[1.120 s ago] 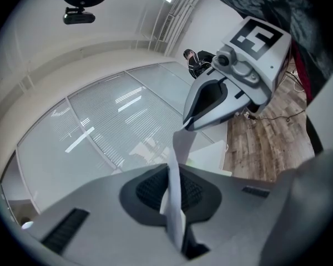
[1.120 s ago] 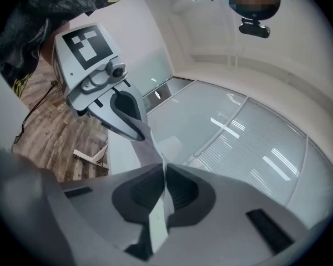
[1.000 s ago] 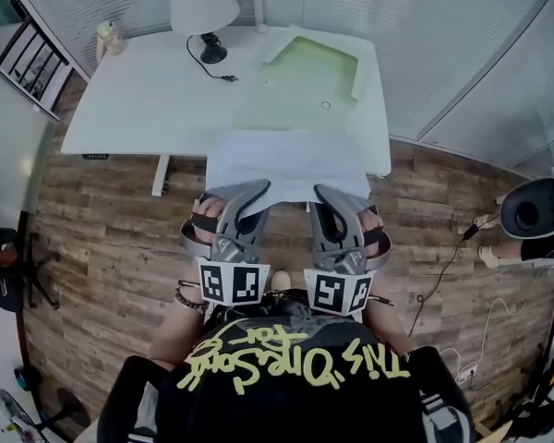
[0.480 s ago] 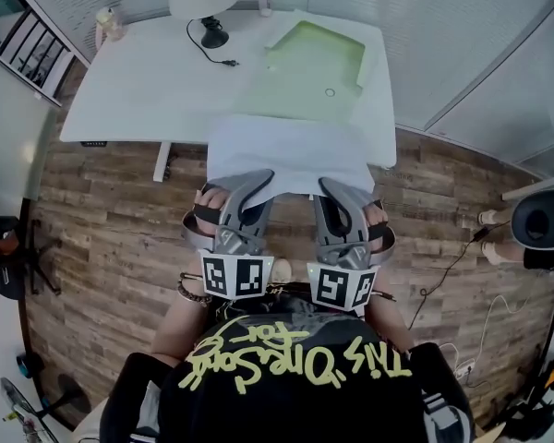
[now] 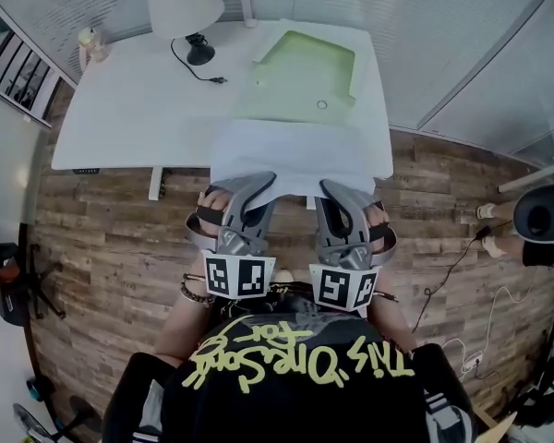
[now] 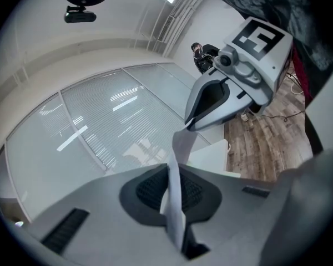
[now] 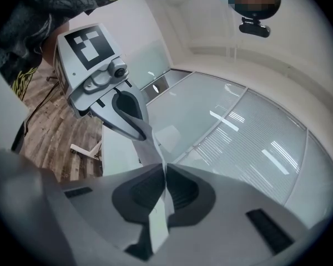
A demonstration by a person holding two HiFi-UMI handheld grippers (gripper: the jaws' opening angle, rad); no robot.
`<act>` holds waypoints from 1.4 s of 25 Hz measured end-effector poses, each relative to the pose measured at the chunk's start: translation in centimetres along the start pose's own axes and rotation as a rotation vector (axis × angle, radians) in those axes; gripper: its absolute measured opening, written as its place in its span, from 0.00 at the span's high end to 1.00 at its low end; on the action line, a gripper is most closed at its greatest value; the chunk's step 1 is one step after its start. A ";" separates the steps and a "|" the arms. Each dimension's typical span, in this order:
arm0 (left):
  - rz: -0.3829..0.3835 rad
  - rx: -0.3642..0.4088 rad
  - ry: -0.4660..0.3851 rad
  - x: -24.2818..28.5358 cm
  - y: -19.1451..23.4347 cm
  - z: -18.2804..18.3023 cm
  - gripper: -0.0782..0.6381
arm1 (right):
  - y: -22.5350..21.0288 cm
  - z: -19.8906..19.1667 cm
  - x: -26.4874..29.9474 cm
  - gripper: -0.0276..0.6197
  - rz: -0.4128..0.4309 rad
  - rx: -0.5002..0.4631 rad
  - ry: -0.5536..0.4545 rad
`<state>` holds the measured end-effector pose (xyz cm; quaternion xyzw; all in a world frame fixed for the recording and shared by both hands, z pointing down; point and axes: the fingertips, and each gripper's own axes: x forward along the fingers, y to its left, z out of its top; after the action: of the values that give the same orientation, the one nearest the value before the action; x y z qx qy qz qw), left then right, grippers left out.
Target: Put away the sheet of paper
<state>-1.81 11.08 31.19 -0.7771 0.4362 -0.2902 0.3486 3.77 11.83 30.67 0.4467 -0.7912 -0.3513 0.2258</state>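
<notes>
A white sheet of paper [image 5: 286, 150] hangs flat between my two grippers, over the near edge of the white table [image 5: 129, 109]. My left gripper [image 5: 264, 181] is shut on the sheet's near left edge, and the right gripper [image 5: 332, 187] is shut on its near right edge. In the left gripper view the paper [image 6: 175, 204] runs edge-on between the closed pads, with the right gripper [image 6: 233, 90] pinching it further along. The right gripper view shows the same paper [image 7: 158, 218] clamped, and the left gripper [image 7: 114, 96] beyond. A pale green folder [image 5: 305, 67] lies open on the table just past the sheet.
A white lamp [image 5: 177, 5] with a black base and a loose plug [image 5: 218, 80] stands at the table's back left, beside a small bottle [image 5: 90, 44]. Wooden floor lies around the table. Cables [image 5: 452, 257] and a round black device [image 5: 543, 215] are at the right. Glass walls stand behind the table.
Both grippers have carried the sheet a little further toward the table and the green folder. Their grip on the paper is the same.
</notes>
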 end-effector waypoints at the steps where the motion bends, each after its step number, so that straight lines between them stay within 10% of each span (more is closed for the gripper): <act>1: -0.005 -0.002 -0.005 0.4 0.1 -0.2 0.88 | -0.1 -0.2 0.4 0.94 -0.003 0.000 0.005; 35: -0.186 0.003 -0.085 9.5 2.1 -5.5 0.88 | -1.0 -4.7 9.4 0.94 -0.014 0.020 0.157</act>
<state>-2.68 0.33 34.16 -0.8253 0.3469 -0.2886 0.3394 2.73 1.65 33.37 0.4806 -0.7713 -0.3090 0.2803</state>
